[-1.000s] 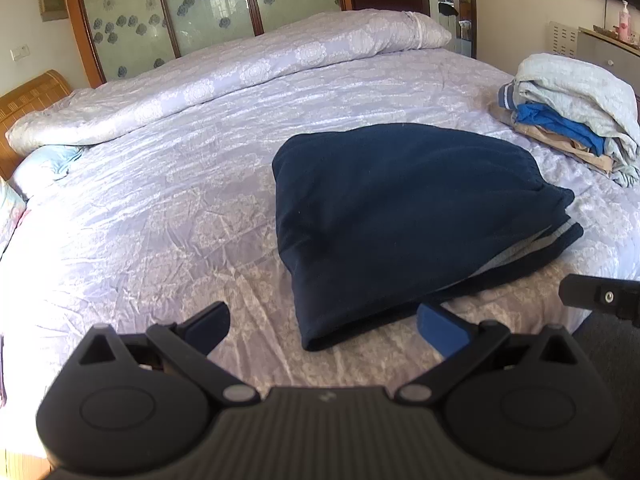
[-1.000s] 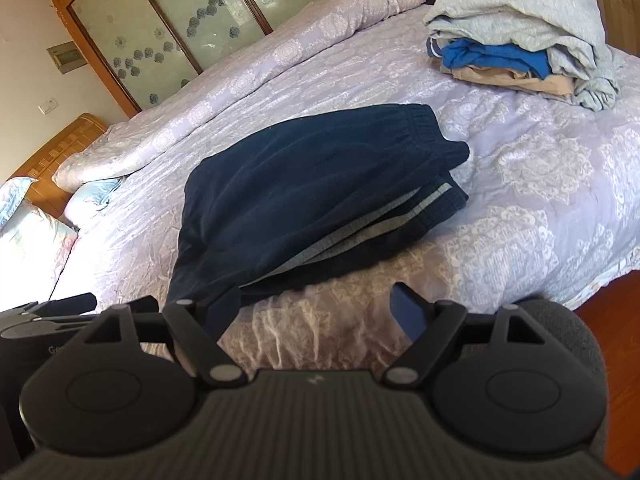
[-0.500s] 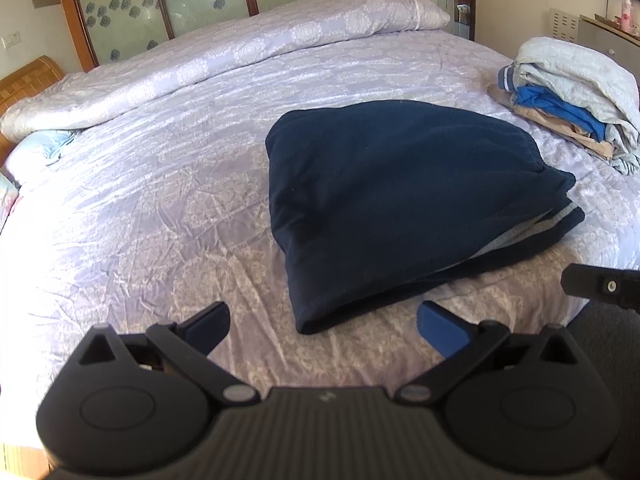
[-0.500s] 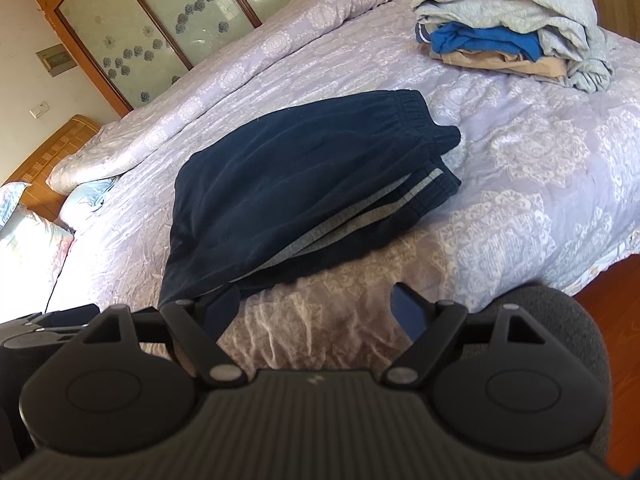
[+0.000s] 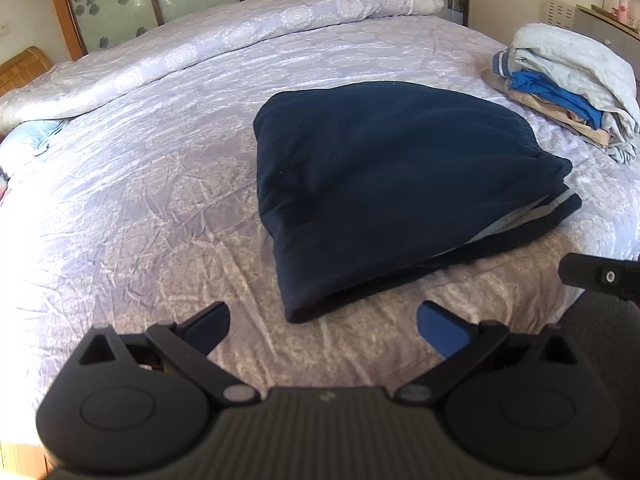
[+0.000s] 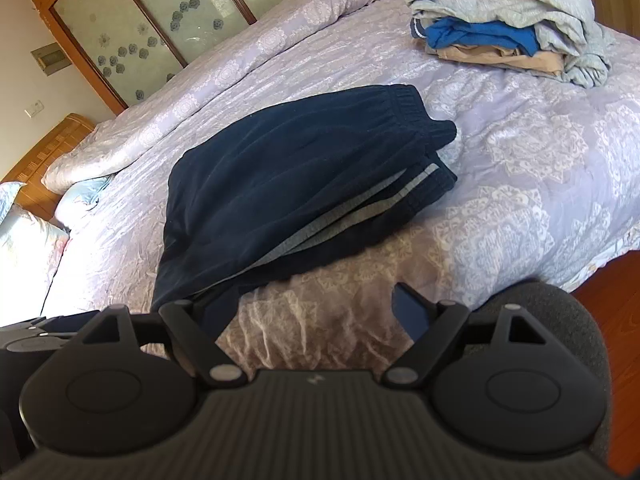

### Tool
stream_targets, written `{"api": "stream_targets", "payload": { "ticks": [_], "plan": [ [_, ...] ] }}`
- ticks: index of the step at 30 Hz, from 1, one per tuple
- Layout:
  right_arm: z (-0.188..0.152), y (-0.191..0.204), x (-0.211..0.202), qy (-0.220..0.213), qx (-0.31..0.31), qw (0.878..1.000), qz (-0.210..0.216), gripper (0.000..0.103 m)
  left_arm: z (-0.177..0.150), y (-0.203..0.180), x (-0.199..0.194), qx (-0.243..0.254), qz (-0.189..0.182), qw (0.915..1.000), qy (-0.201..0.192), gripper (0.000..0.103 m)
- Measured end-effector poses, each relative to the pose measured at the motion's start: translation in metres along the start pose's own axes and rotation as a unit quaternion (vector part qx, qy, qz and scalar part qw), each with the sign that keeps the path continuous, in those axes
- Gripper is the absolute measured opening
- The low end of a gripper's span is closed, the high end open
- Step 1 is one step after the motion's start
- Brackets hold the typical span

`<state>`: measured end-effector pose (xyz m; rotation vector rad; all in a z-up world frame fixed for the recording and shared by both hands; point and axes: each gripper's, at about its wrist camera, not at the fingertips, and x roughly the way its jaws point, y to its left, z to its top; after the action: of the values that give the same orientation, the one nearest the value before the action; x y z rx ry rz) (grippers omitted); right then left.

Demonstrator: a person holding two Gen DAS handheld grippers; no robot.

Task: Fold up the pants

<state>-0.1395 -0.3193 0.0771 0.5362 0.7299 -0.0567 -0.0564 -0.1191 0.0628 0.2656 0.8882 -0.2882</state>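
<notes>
Dark navy pants (image 5: 392, 184) with a grey side stripe lie folded into a thick stack on the lilac bedspread (image 5: 140, 200). In the right wrist view the same pants (image 6: 296, 184) show the elastic waistband at the far right end. My left gripper (image 5: 322, 318) hangs open just short of the fold's near corner, nothing between its blue-padded fingers. My right gripper (image 6: 316, 308) is open too, over the bed's near edge, its left finger close to the pants' near-left corner but apart from it. A part of the right gripper (image 5: 600, 276) shows at the left wrist view's right edge.
A pile of folded clothes (image 6: 512, 28), pale grey, blue and tan, sits at the bed's far right. A rolled quilt (image 5: 240, 40) runs along the far side below the glass-panelled headboard. Pillows (image 6: 28, 248) lie at the left. Wooden floor (image 6: 616, 280) shows past the bed's right edge.
The left wrist view has tipped downward a little, so the pants sit higher in its picture. Both grippers stay open and the pants have not moved.
</notes>
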Motion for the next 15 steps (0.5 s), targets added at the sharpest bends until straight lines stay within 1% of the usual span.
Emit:
{"api": "stream_targets", "payload": {
  "ticks": [5,9,12,15],
  "plan": [
    [0.000,0.000,0.001,-0.001,-0.001,1.000,-0.003,0.086,0.000,0.003,0.003,-0.012,-0.016,0.9997,0.012,0.103],
    [0.001,-0.002,0.002,0.001,0.001,1.000,-0.005,0.086,0.002,0.003,0.007,-0.015,-0.010,0.9996,0.024,0.103],
    [0.002,-0.002,0.003,0.002,0.000,1.000,-0.006,0.086,0.005,0.008,0.007,-0.024,-0.012,0.9994,0.021,0.103],
    [0.003,-0.003,0.004,0.001,0.000,1.000,-0.008,0.086,0.010,0.011,0.007,-0.029,-0.004,0.9994,0.017,0.103]
  ]
}}
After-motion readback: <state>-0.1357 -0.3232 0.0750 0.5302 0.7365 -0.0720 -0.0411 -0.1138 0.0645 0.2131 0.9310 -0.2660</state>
